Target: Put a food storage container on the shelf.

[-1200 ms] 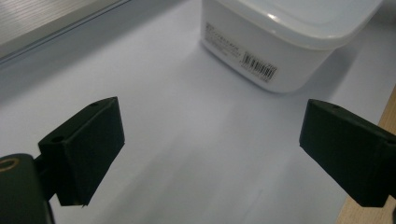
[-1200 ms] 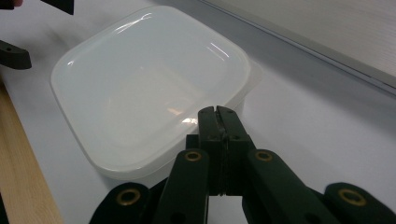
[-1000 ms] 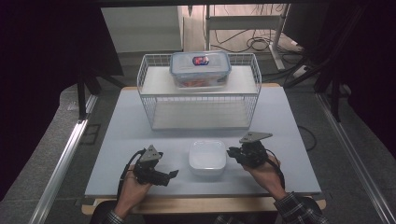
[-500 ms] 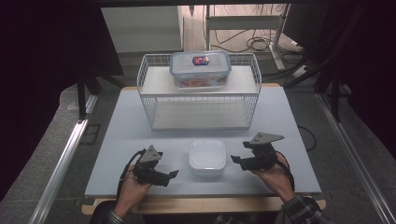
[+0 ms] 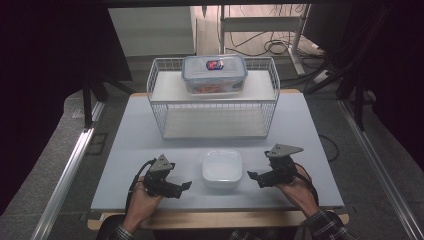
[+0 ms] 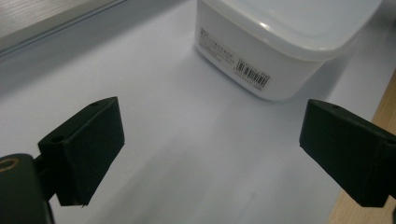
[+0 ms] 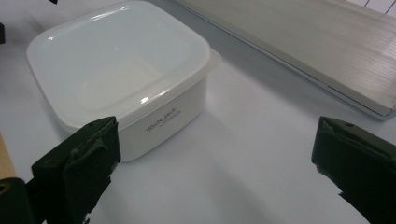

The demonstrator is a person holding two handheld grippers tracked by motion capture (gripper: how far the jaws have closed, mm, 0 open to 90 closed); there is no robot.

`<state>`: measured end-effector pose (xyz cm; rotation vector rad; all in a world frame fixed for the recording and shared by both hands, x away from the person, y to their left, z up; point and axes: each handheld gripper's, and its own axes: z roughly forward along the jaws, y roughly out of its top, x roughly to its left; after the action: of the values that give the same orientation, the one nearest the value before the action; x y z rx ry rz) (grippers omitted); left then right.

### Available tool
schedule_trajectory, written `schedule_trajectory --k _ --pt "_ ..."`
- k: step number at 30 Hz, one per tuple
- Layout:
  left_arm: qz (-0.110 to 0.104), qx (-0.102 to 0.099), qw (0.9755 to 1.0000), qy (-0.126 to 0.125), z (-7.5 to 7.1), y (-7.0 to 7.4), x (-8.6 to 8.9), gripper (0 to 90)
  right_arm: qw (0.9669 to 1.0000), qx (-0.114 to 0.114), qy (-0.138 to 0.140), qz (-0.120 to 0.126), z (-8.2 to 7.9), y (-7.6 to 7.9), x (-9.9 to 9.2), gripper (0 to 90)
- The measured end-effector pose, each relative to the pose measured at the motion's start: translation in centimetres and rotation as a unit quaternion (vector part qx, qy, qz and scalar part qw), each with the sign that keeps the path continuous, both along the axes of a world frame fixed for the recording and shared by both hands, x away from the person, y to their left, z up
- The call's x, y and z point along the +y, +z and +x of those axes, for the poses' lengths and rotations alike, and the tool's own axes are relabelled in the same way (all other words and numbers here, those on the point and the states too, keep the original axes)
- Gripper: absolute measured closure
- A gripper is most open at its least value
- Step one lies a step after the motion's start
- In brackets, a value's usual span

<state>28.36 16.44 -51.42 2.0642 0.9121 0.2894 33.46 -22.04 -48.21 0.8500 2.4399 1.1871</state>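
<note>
A white square container [image 5: 221, 168] with its lid on sits near the table's front edge, between my two grippers. My left gripper [image 5: 181, 190] rests to its left, open and empty; in the left gripper view the container [image 6: 280, 42] lies ahead of the spread jaws. My right gripper [image 5: 254, 179] is just right of the container and apart from it. Its jaws have just been opening and hold nothing. In the right gripper view the container [image 7: 121, 70] stands beyond the left jaw, outside the gap of the gripper [image 7: 219, 172].
A white wire rack [image 5: 215, 115] stands at the back of the pale table [image 5: 310, 130], with a clear lidded box [image 5: 214, 74] holding food on its top shelf. The rack's lower level is bare. Dark floor and metal rails flank the table.
My right gripper has opened and drawn back to the right, away from the white container's side. The container and the left gripper have stayed put.
</note>
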Motion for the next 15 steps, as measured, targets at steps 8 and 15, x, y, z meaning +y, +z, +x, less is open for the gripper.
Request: schedule_trajectory --k 8,15 --pt "-0.025 0.007 0.9995 -0.02 1.2 1.7 -1.0 2.7 0.9999 -0.011 0.005 -0.004 -0.3 0.8 1.2 1.0" --pt "-0.034 0.02 0.9989 -0.023 2.8 2.0 -1.7 5.8 0.9999 0.002 0.011 0.002 -0.1 1.3 1.9 4.3"
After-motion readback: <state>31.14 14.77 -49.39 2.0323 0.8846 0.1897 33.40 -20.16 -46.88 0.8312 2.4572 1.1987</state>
